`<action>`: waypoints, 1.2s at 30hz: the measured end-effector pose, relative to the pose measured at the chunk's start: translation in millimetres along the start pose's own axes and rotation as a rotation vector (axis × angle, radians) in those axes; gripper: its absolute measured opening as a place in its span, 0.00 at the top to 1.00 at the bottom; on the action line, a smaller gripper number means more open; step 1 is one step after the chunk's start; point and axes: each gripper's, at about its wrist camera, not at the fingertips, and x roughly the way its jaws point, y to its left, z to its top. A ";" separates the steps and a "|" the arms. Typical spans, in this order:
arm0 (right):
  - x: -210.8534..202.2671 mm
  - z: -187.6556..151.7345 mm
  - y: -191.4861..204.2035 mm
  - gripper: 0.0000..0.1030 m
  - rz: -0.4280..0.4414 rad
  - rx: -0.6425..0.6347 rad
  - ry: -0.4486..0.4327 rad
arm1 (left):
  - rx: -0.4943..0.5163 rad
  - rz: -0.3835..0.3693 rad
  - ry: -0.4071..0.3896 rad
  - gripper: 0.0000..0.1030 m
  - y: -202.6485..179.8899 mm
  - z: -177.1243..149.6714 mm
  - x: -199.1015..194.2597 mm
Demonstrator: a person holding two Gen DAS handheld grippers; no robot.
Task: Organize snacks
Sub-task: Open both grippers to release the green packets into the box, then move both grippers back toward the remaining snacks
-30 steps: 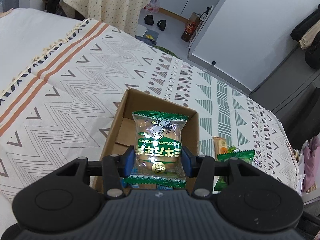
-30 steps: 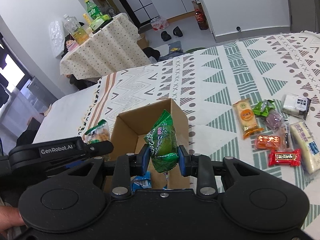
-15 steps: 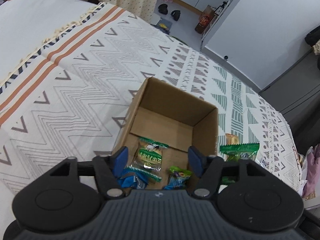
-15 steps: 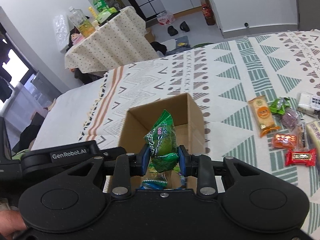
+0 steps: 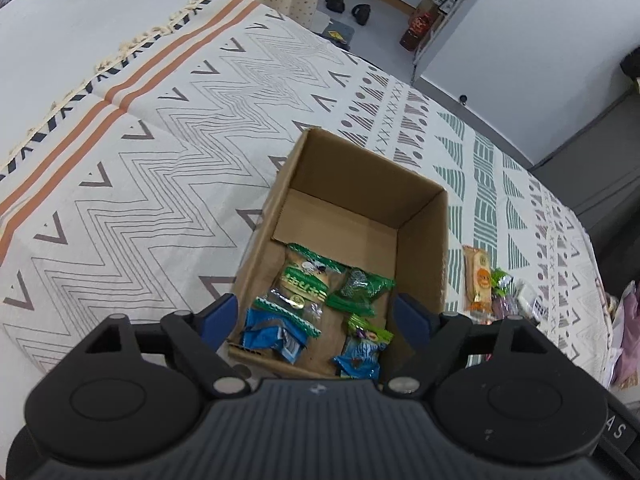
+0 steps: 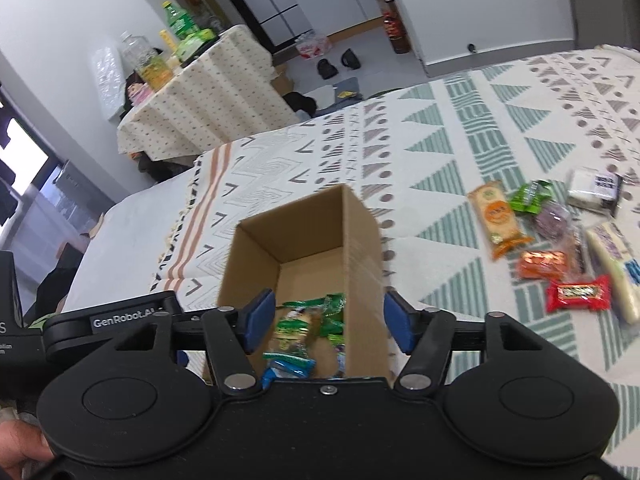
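Note:
An open cardboard box (image 5: 424, 216) (image 6: 256, 252) stands on a patterned bedspread and holds several wrapped snacks. Among them are a clear green-printed pack (image 5: 306, 284) (image 6: 294, 326), a green packet (image 5: 360, 288) and blue packets (image 5: 272, 338). My left gripper (image 5: 314, 318) hangs open over the box's near edge with nothing between its fingers. My right gripper (image 6: 326, 320) is open too, over the same box. Loose snacks lie on the bedspread to the right: an orange bar (image 6: 498, 216) (image 5: 478, 280), a red bar (image 6: 578, 292) and a white pack (image 6: 614, 264).
The other gripper's black body (image 6: 120, 316) shows at the left of the right wrist view, and a hand (image 6: 20, 454) at its bottom left corner. Beyond the bed stand a cloth-covered table with bottles (image 6: 188, 92), shoes on the floor (image 6: 336, 64) and white cabinets (image 5: 520, 52).
Both grippers have opened. The left one let the clear green-printed pack fall into the box, and then the right one dropped its green packet in beside it.

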 end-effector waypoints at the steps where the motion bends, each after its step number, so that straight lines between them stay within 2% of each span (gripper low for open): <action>1: -2.1 -0.6 -3.3 0.39 -0.006 0.005 -0.002 | 0.009 -0.001 -0.001 0.18 -2.6 -1.5 -0.5; 4: -9.7 -3.4 -14.3 0.35 -0.022 0.018 -0.012 | 0.036 -0.008 -0.002 0.17 -11.3 -5.6 -1.8; 9: -22.7 -5.1 -31.6 0.23 -0.043 0.030 -0.019 | 0.063 -0.050 0.008 0.08 -26.3 -14.1 -3.0; 11: -28.7 -5.2 -39.4 0.20 -0.056 0.043 -0.033 | 0.080 -0.061 0.001 0.00 -33.4 -18.3 -5.4; 18: -49.5 -6.8 -67.5 0.06 -0.103 0.068 -0.082 | 0.140 -0.097 -0.003 0.00 -63.9 -31.5 -6.6; 26: -73.6 -10.3 -93.4 0.00 -0.133 0.052 -0.158 | 0.194 -0.109 0.004 0.00 -94.2 -46.1 -5.1; 36: -88.3 -14.6 -137.0 0.00 -0.138 0.098 -0.171 | 0.254 -0.113 0.011 0.00 -132.3 -65.0 -1.7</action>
